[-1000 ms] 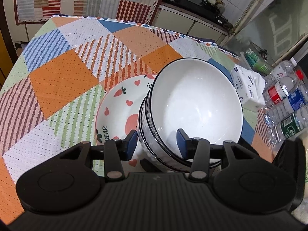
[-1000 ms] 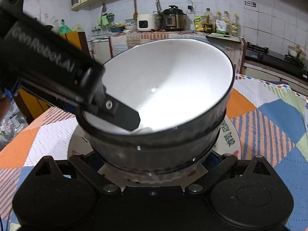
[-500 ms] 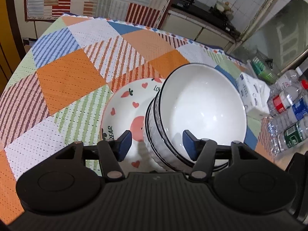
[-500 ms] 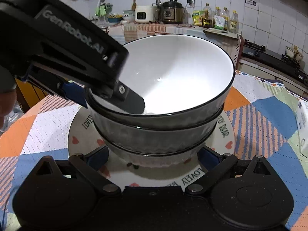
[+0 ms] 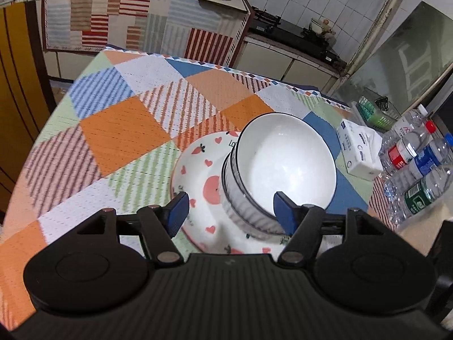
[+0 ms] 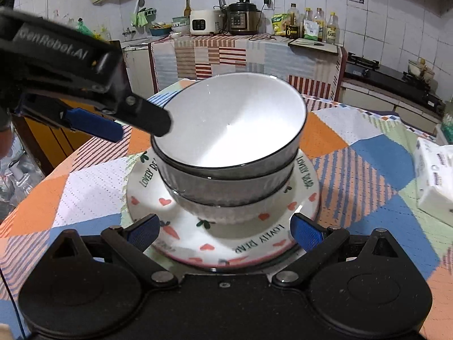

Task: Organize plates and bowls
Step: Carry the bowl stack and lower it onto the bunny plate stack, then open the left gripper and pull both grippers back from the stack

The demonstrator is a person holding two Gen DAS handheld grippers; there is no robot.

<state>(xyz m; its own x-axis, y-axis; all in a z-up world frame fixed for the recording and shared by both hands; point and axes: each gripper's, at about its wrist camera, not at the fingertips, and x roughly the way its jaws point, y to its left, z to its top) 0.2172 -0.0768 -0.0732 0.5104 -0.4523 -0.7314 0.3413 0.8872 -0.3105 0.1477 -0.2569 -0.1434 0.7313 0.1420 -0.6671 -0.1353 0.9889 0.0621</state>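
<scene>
Bowls: two nested white ceramic bowls with dark rims (image 6: 229, 153), tilted, sitting on the plate.
Plate: round white ceramic plate with hearts and carrots (image 6: 254, 243), on the patchwork tablecloth (image 5: 124, 130).
Handling: likely rigid, heavy, glazed-slick, breakable; grip at a rim.
Left gripper (image 5: 230, 209): jaws apart, empty, beside the bowls.
Right gripper (image 6: 223, 231): jaws apart, flanking the plate edge.

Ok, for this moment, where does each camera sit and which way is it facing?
Left wrist: on the left tongs, looking down across the patterned table at the stacked bowls on the heart plate; its open blue-padded fingers show.
Right wrist: on the right tongs, low at the plate's edge, facing the kitchen counter; its open fingers and the left tongs show.
Shared: bowls, plate, tissue pack.
</scene>
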